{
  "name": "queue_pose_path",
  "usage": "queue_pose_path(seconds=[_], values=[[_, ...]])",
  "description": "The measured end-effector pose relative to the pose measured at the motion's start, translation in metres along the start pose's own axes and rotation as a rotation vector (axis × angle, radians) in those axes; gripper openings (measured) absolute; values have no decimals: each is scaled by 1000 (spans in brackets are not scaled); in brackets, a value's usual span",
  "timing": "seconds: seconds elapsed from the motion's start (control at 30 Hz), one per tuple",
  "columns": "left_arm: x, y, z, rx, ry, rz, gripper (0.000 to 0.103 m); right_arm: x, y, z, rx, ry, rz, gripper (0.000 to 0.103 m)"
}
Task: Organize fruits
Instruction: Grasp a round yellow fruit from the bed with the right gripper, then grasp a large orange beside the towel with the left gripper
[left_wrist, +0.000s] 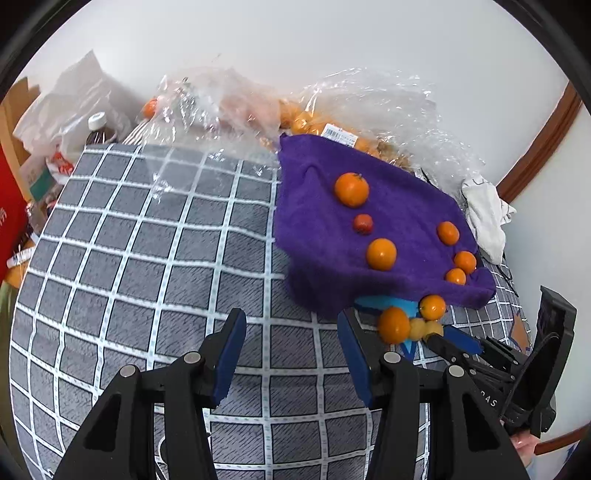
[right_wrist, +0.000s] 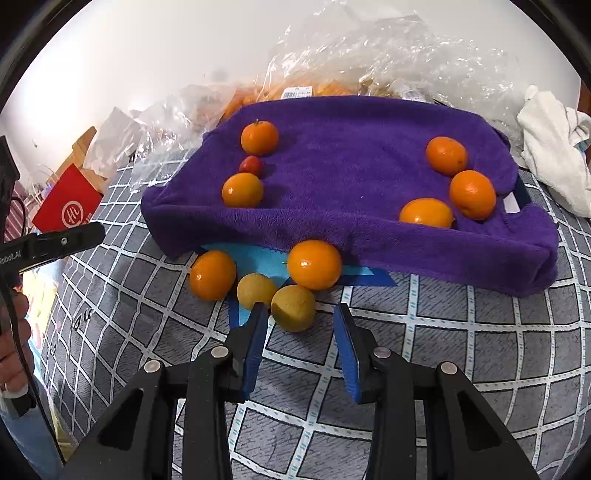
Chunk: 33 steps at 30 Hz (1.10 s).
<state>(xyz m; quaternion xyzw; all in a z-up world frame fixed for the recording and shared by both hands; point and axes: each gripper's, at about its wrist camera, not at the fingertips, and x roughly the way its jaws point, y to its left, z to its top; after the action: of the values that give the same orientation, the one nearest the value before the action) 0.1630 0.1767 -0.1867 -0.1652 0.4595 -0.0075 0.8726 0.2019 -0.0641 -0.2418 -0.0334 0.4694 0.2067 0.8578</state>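
Note:
A purple towel (right_wrist: 351, 177) covers a raised tray on the checked cloth. On its left lie two oranges (right_wrist: 259, 137) (right_wrist: 242, 190) and a small red fruit (right_wrist: 251, 165); on its right lie three oranges (right_wrist: 472, 194). In front of the towel sit two oranges (right_wrist: 314, 264) (right_wrist: 212, 275) and two yellow fruits (right_wrist: 293, 307) (right_wrist: 255, 290). My right gripper (right_wrist: 301, 314) is open, its fingertips on either side of the nearer yellow fruit, not closed on it. My left gripper (left_wrist: 291, 321) is open and empty over the cloth, left of the front fruits (left_wrist: 394, 325).
Clear plastic bags (right_wrist: 369, 51) with more oranges lie behind the towel. A white rag (right_wrist: 554, 147) lies at the right. A red box (right_wrist: 68, 206) stands off the left edge. A bottle (left_wrist: 98, 129) and clutter sit at the far left.

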Motion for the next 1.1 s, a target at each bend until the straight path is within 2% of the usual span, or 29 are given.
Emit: queue_pose_path(seconds=[0.13,0.23,0.5,0.77,0.93,1.1], values=[[4,4,-5,-8,12,-6,49,9,1,2,-13,9,-8,37],[8,3,-8,-7,24,-8,49,10,2,3,-24,1,-18,26],[19,-27,-16,43,44,-50,49,-18,-10,-7,-37,-43,-64,27],[39,-84,-23,124,69,-104,49,-39,-53,-37,33,-34,-127,27],[49,-98,-22,148,60,-82,49,-42,-68,-46,61,-32,-121,27],[60,-99,-21,141,75,-61,42,-40,-73,-49,63,-31,-107,27]])
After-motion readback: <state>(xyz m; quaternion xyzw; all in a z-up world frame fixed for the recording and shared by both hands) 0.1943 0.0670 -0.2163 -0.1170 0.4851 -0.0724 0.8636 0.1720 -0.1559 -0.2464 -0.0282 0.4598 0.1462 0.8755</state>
